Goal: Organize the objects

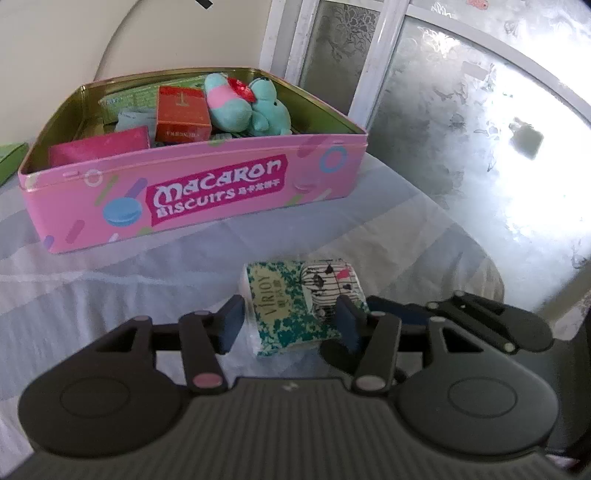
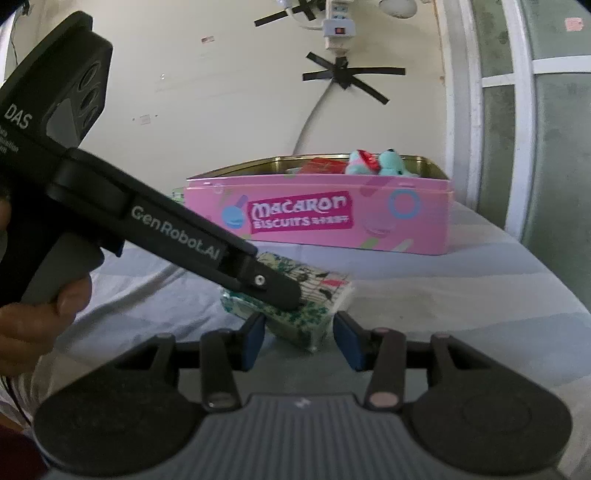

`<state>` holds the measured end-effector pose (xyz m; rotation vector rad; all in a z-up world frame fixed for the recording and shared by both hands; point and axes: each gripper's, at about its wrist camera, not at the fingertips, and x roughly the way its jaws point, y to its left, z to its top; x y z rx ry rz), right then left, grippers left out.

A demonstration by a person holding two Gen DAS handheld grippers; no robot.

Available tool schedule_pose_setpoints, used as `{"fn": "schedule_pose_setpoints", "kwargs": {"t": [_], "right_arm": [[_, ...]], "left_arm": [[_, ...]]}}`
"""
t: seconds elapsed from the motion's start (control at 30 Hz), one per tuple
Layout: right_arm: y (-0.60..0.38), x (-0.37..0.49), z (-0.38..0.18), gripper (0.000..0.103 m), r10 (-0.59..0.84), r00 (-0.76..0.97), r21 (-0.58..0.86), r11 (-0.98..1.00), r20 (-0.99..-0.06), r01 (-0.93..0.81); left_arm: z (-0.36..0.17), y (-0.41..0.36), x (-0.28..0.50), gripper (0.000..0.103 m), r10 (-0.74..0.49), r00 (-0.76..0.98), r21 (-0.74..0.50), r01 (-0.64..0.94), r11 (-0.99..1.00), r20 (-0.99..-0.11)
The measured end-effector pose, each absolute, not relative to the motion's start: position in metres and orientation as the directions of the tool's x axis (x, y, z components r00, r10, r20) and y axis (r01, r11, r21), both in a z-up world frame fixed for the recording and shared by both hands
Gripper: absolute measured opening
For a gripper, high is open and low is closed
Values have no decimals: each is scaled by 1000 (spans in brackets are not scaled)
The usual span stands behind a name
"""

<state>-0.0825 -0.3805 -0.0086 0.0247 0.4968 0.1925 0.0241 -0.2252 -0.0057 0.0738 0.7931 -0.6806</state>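
Overhead, taped power strip above clothed table.

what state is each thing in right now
biscuit tin: lid off, upright on the table, holding several things
plush toy: lying in the tin
red box: standing in the tin
tissue pack: on the table outside the tin, sealed
left gripper: fingers closed on the tissue pack
right gripper: fingers apart, holding nothing
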Motion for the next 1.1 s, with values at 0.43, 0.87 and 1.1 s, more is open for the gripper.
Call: {"fn": "schedule_pose_setpoints", "kwargs": {"t": [0.43, 0.87, 1.1], "right_arm": [[-382, -73, -13, 52, 216, 852, 74, 976, -476, -206], [-383, -60, 37, 45, 150, 923, -52, 982, -355, -180], [-350, 38, 76, 45, 200, 912, -122, 958, -358, -258]], "left_arm": [[-13, -219, 38, 54, -590, 446, -286, 579, 764, -673], [51, -224, 46, 49, -640, 548, -205, 651, 731, -539], [80, -205, 121, 49, -542, 687, -181, 528, 830, -485]]}}
